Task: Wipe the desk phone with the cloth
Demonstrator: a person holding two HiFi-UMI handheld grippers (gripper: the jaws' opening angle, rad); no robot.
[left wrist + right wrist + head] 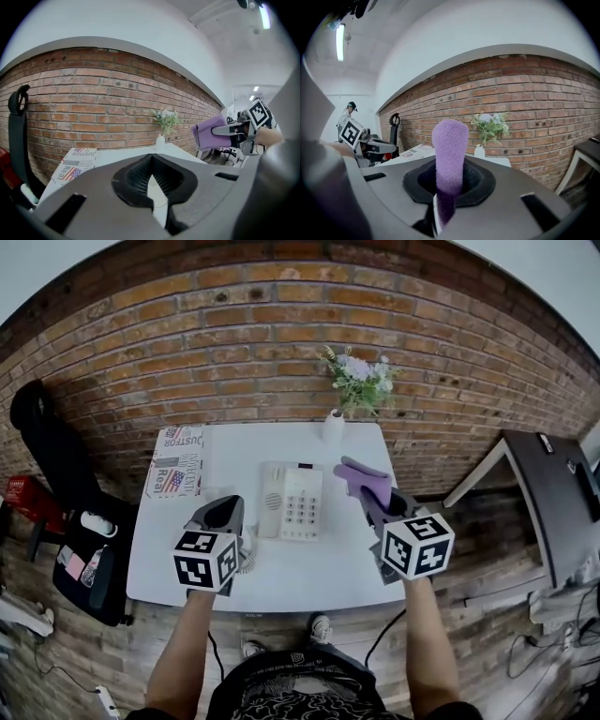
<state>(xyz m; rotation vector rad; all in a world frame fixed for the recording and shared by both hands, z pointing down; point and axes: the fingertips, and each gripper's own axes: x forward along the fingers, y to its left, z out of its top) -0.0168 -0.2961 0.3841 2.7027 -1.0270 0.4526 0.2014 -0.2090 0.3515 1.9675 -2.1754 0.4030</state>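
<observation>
A white desk phone (292, 502) with a keypad lies in the middle of the white table (281, 582). Just right of the phone and raised above the table, my right gripper (371, 502) is shut on a folded purple cloth (365, 481). In the right gripper view the cloth (449, 146) stands up out of the closed jaws. My left gripper (227, 506) hovers at the phone's left side, jaws together and holding nothing (151, 162). The left gripper view shows the cloth (209, 131) off to the right. Neither gripper view shows the phone.
A white vase (333, 427) with flowers (360, 380) stands at the table's back edge against the brick wall. A printed box (175, 461) lies at the back left corner. A black chair (54, 454) stands left of the table, a dark desk (551, 502) to the right.
</observation>
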